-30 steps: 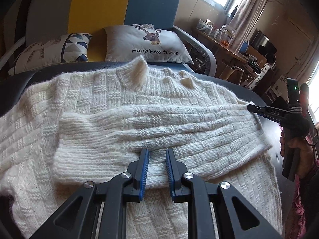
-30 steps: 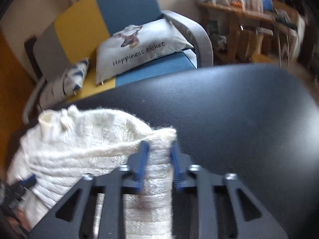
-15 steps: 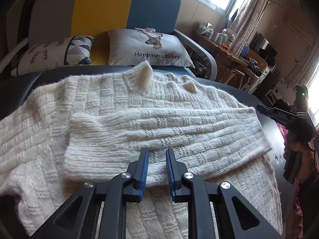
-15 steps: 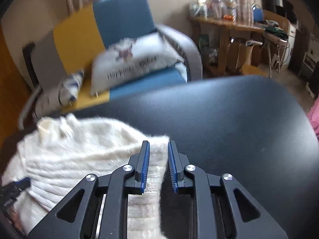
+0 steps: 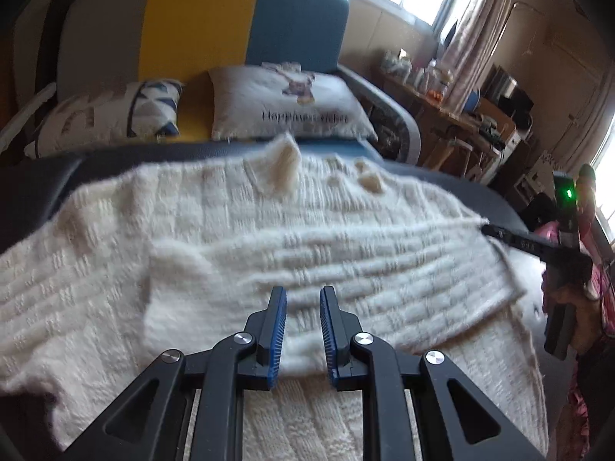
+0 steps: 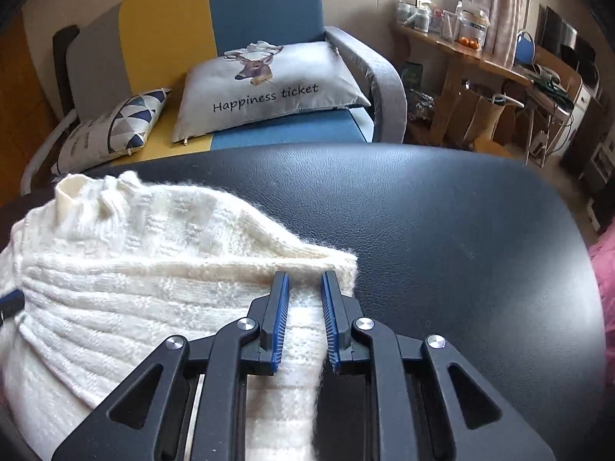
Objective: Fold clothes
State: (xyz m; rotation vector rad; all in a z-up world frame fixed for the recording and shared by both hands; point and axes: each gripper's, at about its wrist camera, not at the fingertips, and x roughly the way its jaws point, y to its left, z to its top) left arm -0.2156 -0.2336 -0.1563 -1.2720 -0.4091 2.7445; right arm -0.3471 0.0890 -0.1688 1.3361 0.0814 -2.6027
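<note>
A lived-in home sitting room is indicated. A grey, yellow and blue upholstered sofa (image 6: 230, 19) is seen beyond the far edge of the black leather-look surface (image 6: 442, 223), with a grey deer-print cushion lettered "Happiness ticket" (image 6: 269, 84) and a triangle-patterned cushion (image 6: 115, 130) on it. A cluttered wooden side table (image 6: 461, 61) and patterned curtains (image 5: 472, 19) at daylit windows are noted.
</note>
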